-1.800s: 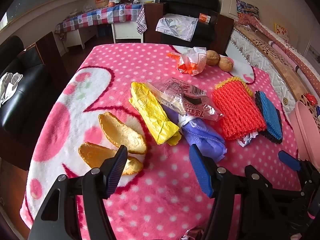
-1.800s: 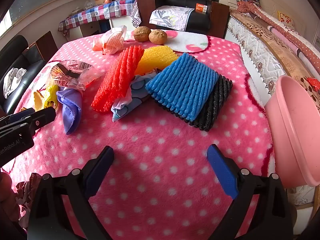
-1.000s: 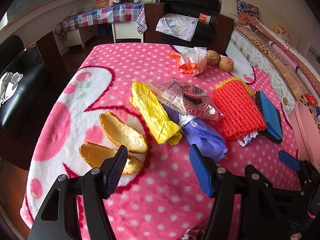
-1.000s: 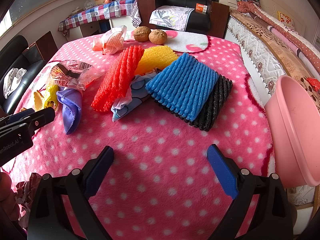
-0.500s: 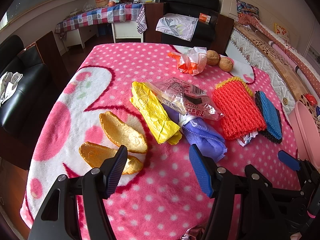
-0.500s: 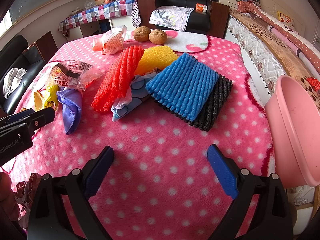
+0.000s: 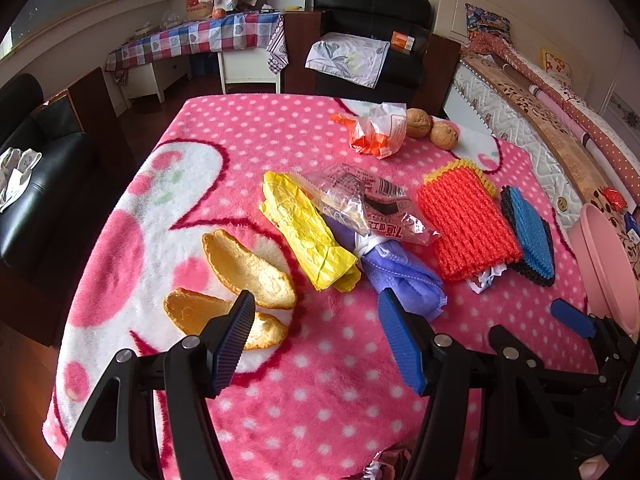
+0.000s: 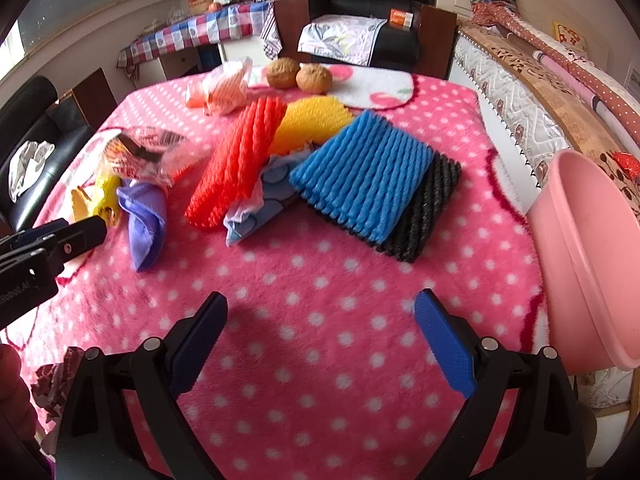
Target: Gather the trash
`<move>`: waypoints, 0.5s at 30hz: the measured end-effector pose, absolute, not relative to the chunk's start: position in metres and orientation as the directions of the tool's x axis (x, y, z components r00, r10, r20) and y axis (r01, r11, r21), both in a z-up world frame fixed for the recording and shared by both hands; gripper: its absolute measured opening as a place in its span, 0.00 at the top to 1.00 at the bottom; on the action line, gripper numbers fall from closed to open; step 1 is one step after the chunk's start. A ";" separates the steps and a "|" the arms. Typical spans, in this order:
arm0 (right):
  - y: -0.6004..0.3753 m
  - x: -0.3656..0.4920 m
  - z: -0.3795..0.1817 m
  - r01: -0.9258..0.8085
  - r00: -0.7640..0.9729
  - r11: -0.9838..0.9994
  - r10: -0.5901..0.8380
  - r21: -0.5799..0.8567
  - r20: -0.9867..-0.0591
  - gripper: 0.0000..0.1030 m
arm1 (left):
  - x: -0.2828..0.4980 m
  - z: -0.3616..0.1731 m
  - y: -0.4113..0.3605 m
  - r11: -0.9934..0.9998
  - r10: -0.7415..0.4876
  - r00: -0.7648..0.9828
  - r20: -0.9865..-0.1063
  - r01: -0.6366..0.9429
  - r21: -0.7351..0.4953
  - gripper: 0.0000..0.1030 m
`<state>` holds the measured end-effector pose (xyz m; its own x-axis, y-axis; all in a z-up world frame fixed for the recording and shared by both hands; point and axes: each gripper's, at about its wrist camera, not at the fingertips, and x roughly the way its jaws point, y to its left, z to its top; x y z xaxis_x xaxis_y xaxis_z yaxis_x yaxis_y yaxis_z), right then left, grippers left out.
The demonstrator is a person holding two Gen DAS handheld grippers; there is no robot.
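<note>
Trash lies on a pink dotted blanket: two orange peels, a yellow wrapper, a clear printed bag, a purple cloth, red foam net, blue foam net on a black one, and a yellow net. My left gripper is open and empty, hovering just short of the peels and the purple cloth. My right gripper is open and empty over bare blanket, short of the blue net.
A pink basin stands at the table's right edge. Two walnuts and an orange-white wrapper lie at the far side. Crumpled dark paper lies at the near left edge. A black chair and a bed stand beyond.
The right wrist view has shifted slightly, so the right gripper has started to move. The left gripper and all the trash stay where they were.
</note>
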<state>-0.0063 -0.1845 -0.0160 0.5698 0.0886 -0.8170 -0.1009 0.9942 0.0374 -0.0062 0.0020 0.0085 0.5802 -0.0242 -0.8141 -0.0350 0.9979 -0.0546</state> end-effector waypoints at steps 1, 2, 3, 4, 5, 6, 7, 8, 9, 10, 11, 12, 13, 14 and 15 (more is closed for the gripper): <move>-0.185 -0.007 -0.010 -0.103 0.581 0.994 0.093 0.041 -0.808 0.08 | -0.006 0.009 0.002 0.998 -0.024 0.582 -0.813 -0.035 -0.054 0.38; -0.184 -0.010 -0.004 -0.107 0.598 0.993 0.100 0.045 -0.795 0.08 | -0.006 0.010 0.003 0.998 -0.024 0.584 -0.812 -0.035 -0.055 0.38; -0.185 -0.011 0.001 -0.111 0.614 0.993 0.106 0.047 -0.782 0.08 | -0.007 0.011 0.004 0.998 -0.024 0.585 -0.810 -0.036 -0.055 0.38; -0.186 -0.012 0.008 -0.114 0.631 0.992 0.108 0.046 -0.768 0.08 | -0.007 0.012 0.004 0.998 -0.023 0.586 -0.810 -0.038 -0.056 0.38; -0.185 -0.013 0.014 -0.116 0.643 0.992 0.109 0.045 -0.758 0.08 | -0.006 0.013 0.005 0.998 -0.023 0.586 -0.810 -0.040 -0.057 0.38; -0.186 -0.013 0.020 -0.118 0.654 0.992 0.110 0.043 -0.748 0.08 | -0.006 0.013 0.004 0.998 -0.023 0.586 -0.810 -0.040 -0.058 0.38; -0.186 -0.013 0.022 -0.118 0.659 0.992 0.110 0.042 -0.744 0.08 | -0.006 0.014 0.005 0.997 -0.025 0.586 -0.810 -0.039 -0.059 0.38; -0.187 -0.013 0.025 -0.119 0.664 0.992 0.113 0.045 -0.739 0.08 | -0.006 0.014 0.005 0.998 -0.027 0.586 -0.810 -0.037 -0.060 0.38; -0.187 -0.014 0.026 -0.118 0.667 0.992 0.115 0.048 -0.736 0.08 | -0.006 0.015 0.004 0.998 -0.027 0.587 -0.809 -0.034 -0.058 0.38; -0.189 -0.013 0.027 -0.115 0.669 0.992 0.115 0.051 -0.734 0.08 | -0.006 0.015 0.004 0.998 -0.027 0.588 -0.808 -0.031 -0.055 0.38; -0.190 -0.012 0.027 -0.112 0.670 0.992 0.115 0.054 -0.733 0.08 | -0.006 0.016 0.003 0.998 -0.027 0.588 -0.808 -0.029 -0.054 0.38; -0.192 -0.010 0.027 -0.109 0.670 0.992 0.116 0.057 -0.733 0.08 | -0.006 0.016 0.003 0.998 -0.028 0.588 -0.808 -0.027 -0.053 0.38; -0.195 -0.009 0.027 -0.103 0.669 0.993 0.117 0.065 -0.734 0.08 | -0.006 0.016 0.003 0.998 -0.028 0.588 -0.808 -0.026 -0.053 0.38; -0.196 -0.007 0.027 -0.100 0.669 0.993 0.119 0.070 -0.734 0.08 | -0.006 0.016 0.003 0.998 -0.028 0.589 -0.808 -0.025 -0.053 0.38; -0.198 -0.006 0.028 -0.095 0.670 0.992 0.121 0.077 -0.733 0.08 | -0.006 0.016 0.003 0.998 -0.028 0.589 -0.808 -0.026 -0.053 0.38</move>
<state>-0.0062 -0.1980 0.0282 0.6695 0.1212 -0.7328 -0.0955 0.9925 0.0769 -0.0062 0.0030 0.0158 0.5889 -0.0276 -0.8077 -0.0259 0.9983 -0.0530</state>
